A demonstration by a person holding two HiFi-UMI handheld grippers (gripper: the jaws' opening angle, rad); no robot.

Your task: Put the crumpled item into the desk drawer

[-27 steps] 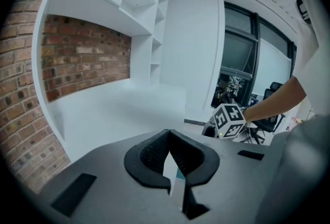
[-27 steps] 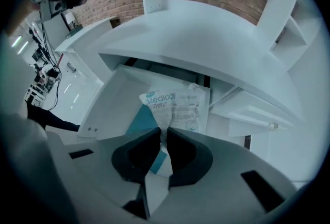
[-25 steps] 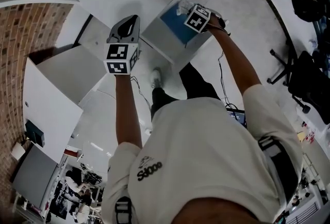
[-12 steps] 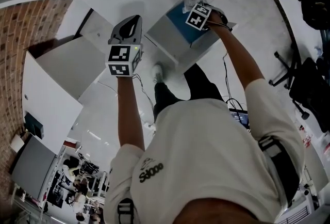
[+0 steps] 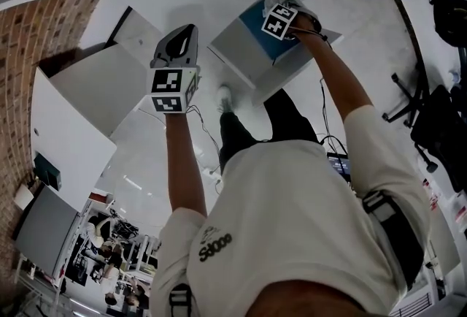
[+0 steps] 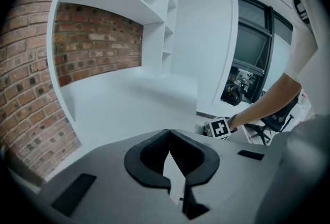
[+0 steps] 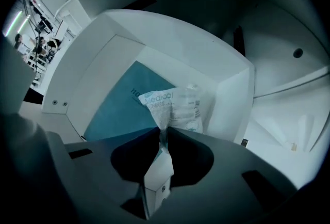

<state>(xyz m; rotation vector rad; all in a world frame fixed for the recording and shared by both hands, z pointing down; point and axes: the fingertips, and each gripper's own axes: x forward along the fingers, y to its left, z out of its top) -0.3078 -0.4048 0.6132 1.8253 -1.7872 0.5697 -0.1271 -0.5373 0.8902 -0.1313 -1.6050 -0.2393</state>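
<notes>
The crumpled packet (image 7: 174,108) is clear, wrinkled plastic with pale print on it and some white material inside. It is bunched to a narrow neck where your right gripper (image 7: 164,132) has it. It hangs inside the open desk drawer (image 7: 233,98), toward the corner where the blue sheet (image 7: 121,107) on the drawer floor ends against the white side wall. You cannot tell from here whether the packet touches the floor or the wall.

The drawer stands pulled out from the white desk (image 6: 129,96), its top open, and its white walls close round the packet on the far side and one flank. Beyond the desk are a brick wall (image 6: 95,42) and white shelves (image 6: 166,21). An office chair (image 5: 432,115) stands well apart on the floor.

Your right gripper's jaws are pressed together on the packet's neck, with plastic running down between them. Your left gripper (image 6: 168,131) hovers over the desk surface, well clear of the drawer. Its jaws meet at the tips and nothing is between them. Your right arm reaches across the head view into the drawer.
</notes>
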